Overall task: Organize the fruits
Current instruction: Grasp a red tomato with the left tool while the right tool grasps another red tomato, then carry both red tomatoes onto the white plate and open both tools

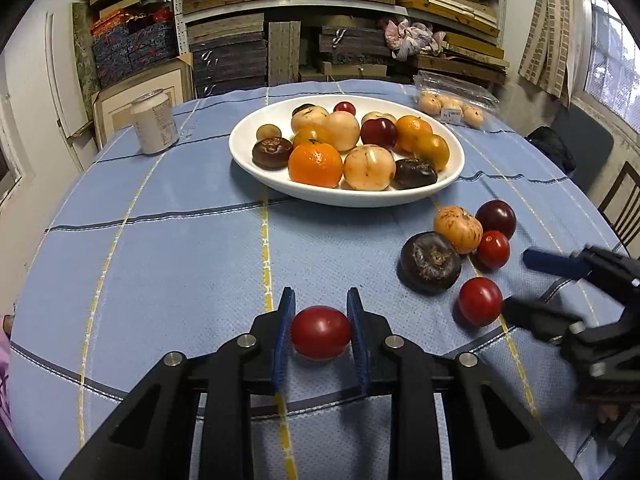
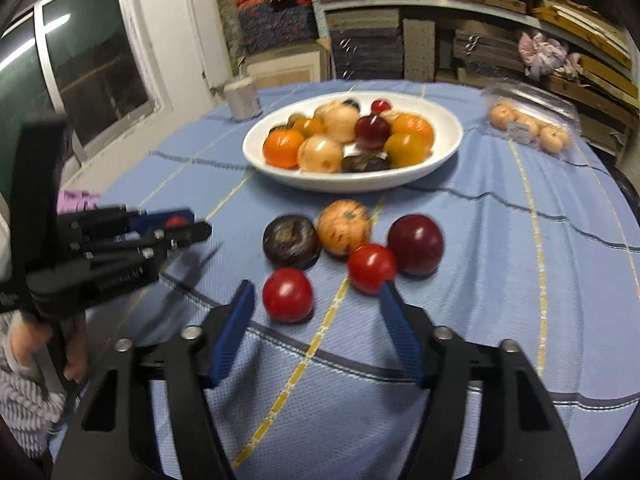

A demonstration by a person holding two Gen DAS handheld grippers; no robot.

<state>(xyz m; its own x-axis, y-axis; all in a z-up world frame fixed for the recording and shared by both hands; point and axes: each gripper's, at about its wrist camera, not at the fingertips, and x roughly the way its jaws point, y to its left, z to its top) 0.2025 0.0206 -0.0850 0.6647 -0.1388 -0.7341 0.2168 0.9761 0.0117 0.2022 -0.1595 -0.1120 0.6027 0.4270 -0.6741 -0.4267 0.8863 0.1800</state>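
Blue checked tablecloth point(image 1: 168, 240) beneath white dish point(image 1: 256, 160); stacked shelves point(image 1: 340, 8) behind.

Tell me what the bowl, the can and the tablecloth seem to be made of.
Bowl: likely glazed ceramic, white, smooth, with a soft sheen on the rim. Can: probably metal, with a shiny top edge and a pale printed label. Tablecloth: woven fabric, matte blue with stitched stripes, wrinkled near the bowl.

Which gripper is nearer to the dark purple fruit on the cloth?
Right. The right gripper is open just short of the purple fruit, one red tomato between them. The left gripper is farther off, shut on another tomato.
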